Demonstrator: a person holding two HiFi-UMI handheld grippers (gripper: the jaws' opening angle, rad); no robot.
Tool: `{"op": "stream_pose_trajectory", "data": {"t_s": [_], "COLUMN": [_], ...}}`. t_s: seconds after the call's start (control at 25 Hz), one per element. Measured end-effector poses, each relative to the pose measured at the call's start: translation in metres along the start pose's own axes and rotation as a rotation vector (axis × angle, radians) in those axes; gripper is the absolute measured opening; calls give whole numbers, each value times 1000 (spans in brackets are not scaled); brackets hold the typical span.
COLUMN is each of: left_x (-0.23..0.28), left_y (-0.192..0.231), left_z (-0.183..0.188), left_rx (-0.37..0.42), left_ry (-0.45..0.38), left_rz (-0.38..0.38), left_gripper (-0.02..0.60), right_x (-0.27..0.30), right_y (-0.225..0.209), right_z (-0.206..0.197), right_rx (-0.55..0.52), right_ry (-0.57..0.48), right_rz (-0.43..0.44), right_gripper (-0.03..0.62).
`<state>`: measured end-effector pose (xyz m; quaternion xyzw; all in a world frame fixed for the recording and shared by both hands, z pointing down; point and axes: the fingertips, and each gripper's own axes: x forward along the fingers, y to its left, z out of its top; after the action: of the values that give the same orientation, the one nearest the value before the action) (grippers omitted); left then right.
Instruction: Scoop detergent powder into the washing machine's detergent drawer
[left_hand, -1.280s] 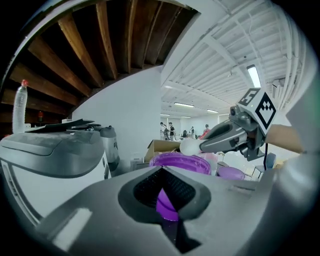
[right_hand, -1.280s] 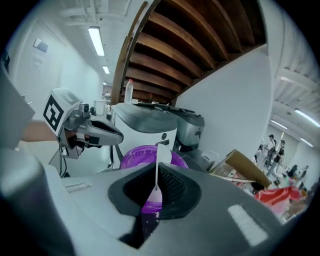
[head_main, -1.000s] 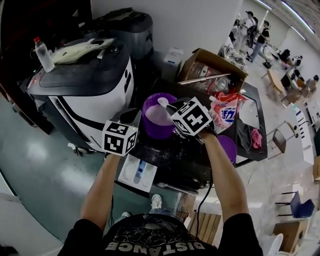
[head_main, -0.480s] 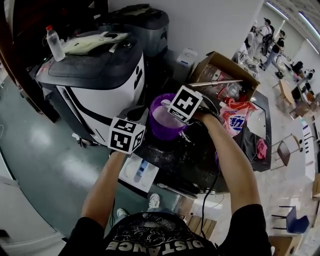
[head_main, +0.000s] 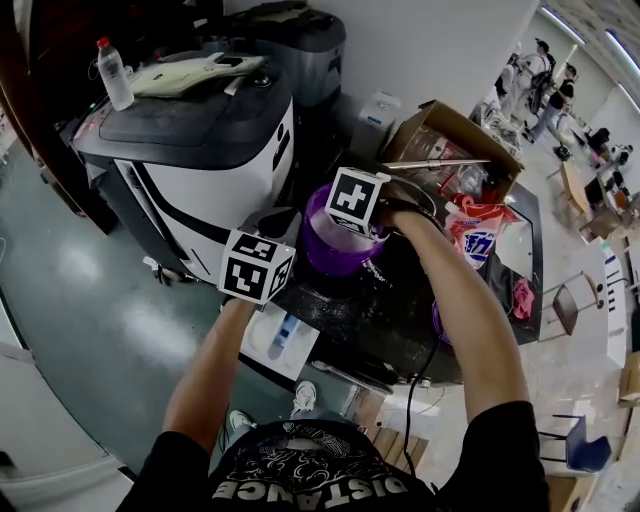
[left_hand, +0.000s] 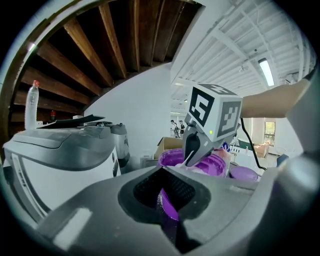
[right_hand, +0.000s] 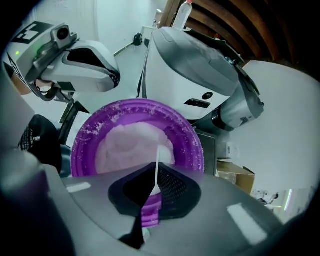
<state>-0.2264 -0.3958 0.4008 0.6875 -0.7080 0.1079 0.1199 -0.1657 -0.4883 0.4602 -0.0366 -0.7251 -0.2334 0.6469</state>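
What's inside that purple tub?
Mostly white powder, with grains dusting the rim of the purple tub. The right claw holds a thin white scoop handle pointing into it. The scoop's bowl and the tub's bottom are covered.

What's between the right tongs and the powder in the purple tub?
Only the white scoop: the right tongs pinch its thin handle, which points at the powder in the purple tub. The right gripper view shows it.

a red-capped clear bottle (head_main: 113, 73) is seen at the upper left of the head view, an open cardboard box (head_main: 450, 135) at the upper right, a pink cloth (head_main: 521, 300) at the right edge.
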Motion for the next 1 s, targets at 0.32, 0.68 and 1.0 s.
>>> {"op": "stream_pose_trajectory", "data": {"t_s": [0.32, 0.68, 1.0], "left_x": [-5, -19, -29], "left_y": [-1, 8, 13], "left_z": [-5, -10, -12], "left_rx": [-9, -16, -19], "left_ry": [1, 1, 2], "left_rz": [-6, 11, 17], "left_gripper": [0, 0, 0], "right_x": [11, 13, 15], "right_y": [7, 26, 35], "right_z": [-16, -18, -15], "right_rx": [-11, 113, 153], "right_ry": [149, 200, 222], "right_rz": [37, 171, 219], "right_gripper": [38, 38, 38]}}
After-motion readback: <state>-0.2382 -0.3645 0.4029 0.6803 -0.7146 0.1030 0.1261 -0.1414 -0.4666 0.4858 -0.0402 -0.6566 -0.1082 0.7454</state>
